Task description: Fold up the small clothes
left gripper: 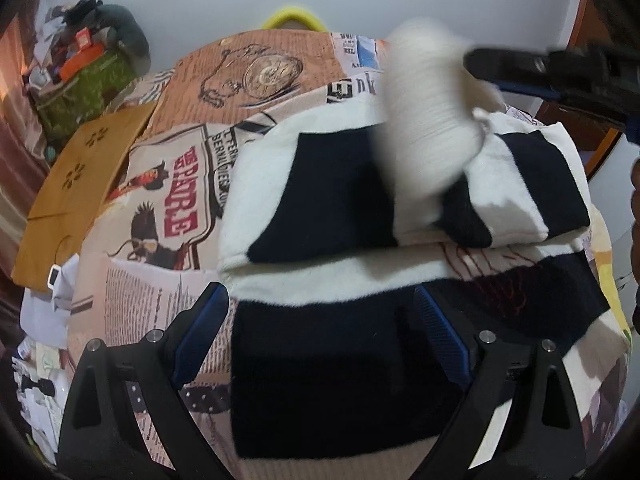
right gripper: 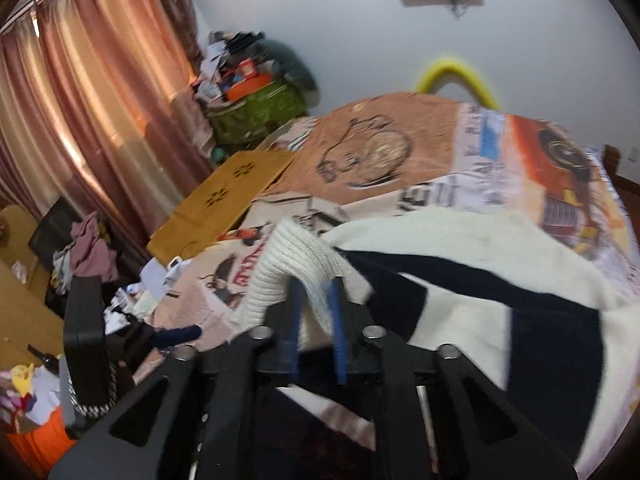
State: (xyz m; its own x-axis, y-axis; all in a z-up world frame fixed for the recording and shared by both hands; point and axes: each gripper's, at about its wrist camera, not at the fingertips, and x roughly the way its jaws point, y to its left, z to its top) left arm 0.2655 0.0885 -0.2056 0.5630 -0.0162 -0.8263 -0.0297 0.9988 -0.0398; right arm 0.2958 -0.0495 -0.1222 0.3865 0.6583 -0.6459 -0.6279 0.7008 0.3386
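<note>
Right gripper (right gripper: 316,288) fingers pinch the sweater's (left gripper: 320,184) white cuff (right gripper: 296,256); left gripper (left gripper: 320,312) fingers spread, empty, above it.

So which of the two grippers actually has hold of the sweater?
The right gripper: its blue pads pinch the ribbed cream cuff of the striped sweater. The left gripper stands wide open over the cloth, gripping nothing.

right gripper (right gripper: 314,320): jaws narrow, blue pads pinching ribbed cream cuff (right gripper: 288,268) | cuff: lifted, draped over the pads | navy-and-cream striped sweater (right gripper: 480,292): spread on newsprint bedsheet (right gripper: 400,152), right of cuff | yellow-brown board (right gripper: 224,200): beyond cuff, left | pink curtain (right gripper: 92,100): far left of cuff
</note>
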